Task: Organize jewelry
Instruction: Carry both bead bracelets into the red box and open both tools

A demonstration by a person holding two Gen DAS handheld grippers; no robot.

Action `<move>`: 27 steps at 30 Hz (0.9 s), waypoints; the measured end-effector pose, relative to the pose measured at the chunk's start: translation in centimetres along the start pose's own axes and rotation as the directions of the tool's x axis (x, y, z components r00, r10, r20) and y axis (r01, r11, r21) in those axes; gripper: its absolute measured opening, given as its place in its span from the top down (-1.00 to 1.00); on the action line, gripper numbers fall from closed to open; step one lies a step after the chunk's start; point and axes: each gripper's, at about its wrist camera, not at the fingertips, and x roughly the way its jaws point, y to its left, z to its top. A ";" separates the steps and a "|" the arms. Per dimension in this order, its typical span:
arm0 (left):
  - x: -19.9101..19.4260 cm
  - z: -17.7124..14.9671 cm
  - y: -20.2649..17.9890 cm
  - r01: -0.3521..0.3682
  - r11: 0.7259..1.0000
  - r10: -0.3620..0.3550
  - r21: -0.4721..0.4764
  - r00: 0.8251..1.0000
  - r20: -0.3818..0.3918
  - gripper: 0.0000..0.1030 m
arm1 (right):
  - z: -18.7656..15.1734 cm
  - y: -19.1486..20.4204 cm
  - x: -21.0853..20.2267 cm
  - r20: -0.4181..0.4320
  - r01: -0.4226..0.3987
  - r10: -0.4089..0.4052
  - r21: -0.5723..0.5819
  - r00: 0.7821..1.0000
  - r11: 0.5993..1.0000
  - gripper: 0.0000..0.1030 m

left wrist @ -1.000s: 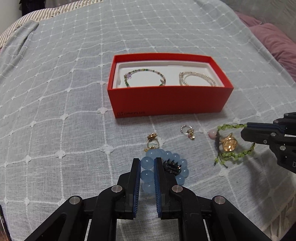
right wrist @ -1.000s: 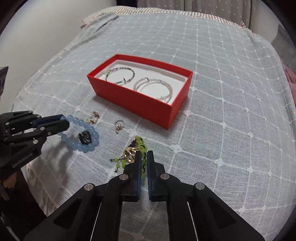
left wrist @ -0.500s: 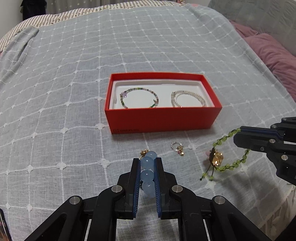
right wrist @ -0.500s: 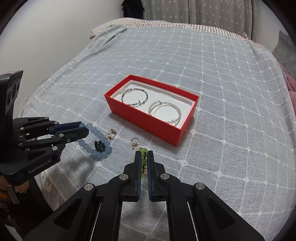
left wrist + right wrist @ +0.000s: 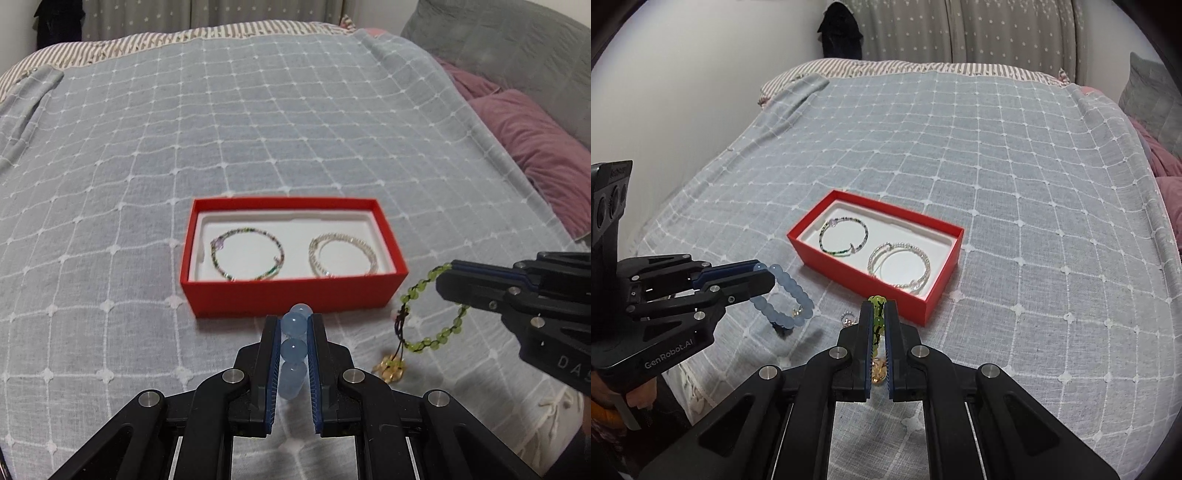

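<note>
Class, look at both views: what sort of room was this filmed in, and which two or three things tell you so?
Most likely a bedroom. The red box sits on a bed covered by a grey checked bedspread, purple pillows lie at one side, and curtains hang behind.

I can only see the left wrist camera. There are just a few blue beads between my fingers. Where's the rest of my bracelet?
Observer: The right wrist view shows the blue bracelet as a whole loop hanging from the left gripper.
Operator: Is there any jewelry lying on the bed? I don't see any.
Observer: Yes. A small silvery piece lies on the bedspread in front of the red box. Your fingers hide it in your view.
Operator: Is the green one pinched properly?
Observer: The green bracelet sits right between the closed fingers of the right gripper, near their tips.
</note>
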 end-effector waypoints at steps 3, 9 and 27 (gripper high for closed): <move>0.1 1.0 -0.4 0.007 1.000 -0.007 -0.003 1.000 0.017 0.80 | 0.4 -0.4 -0.2 0.012 0.006 -0.007 0.013 1.000 1.000 0.90; 0.8 3.3 -0.5 0.031 0.999 -0.029 -0.027 0.998 0.064 0.80 | 1.4 -1.3 -0.4 0.038 0.013 -0.014 0.036 0.999 0.999 0.89; 7.0 5.6 4.6 -0.008 0.979 0.025 -0.203 0.996 0.085 0.81 | 6.5 -2.4 2.1 0.117 0.024 -0.032 0.074 0.993 0.997 0.90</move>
